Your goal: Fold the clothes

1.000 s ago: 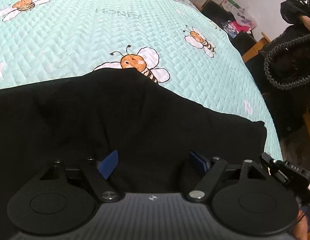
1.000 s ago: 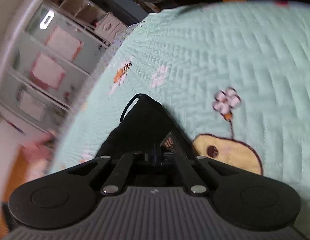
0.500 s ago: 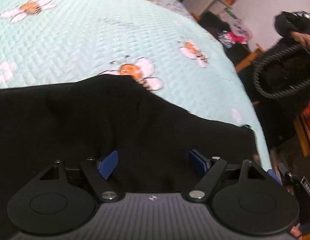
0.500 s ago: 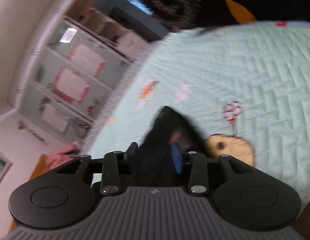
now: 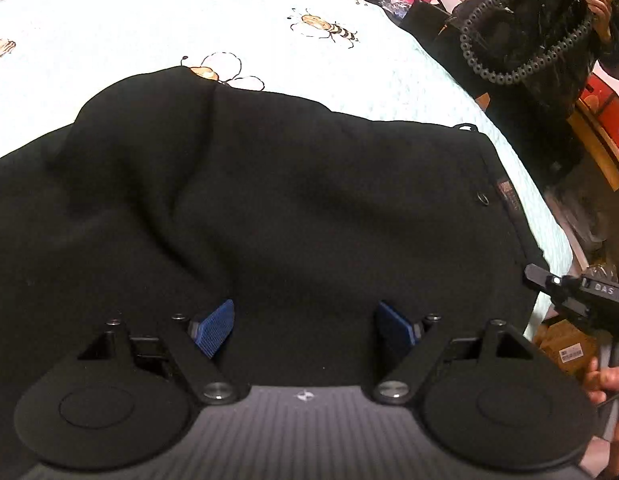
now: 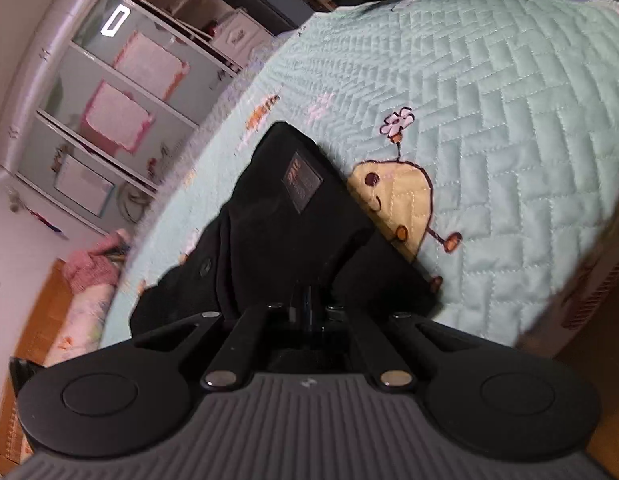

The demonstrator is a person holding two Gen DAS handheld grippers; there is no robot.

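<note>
1. Left wrist view: the left claw hangs with its blue pads wide apart over the black garment, nothing between them; the garment lies rumpled on the mint quilted bed.
2. Right wrist view: the right claw is pinched closed on the garment's edge; a label patch faces up beside a yellow print.

A black garment lies on a mint-green herringbone-quilted bedspread printed with bees and flowers.
</note>
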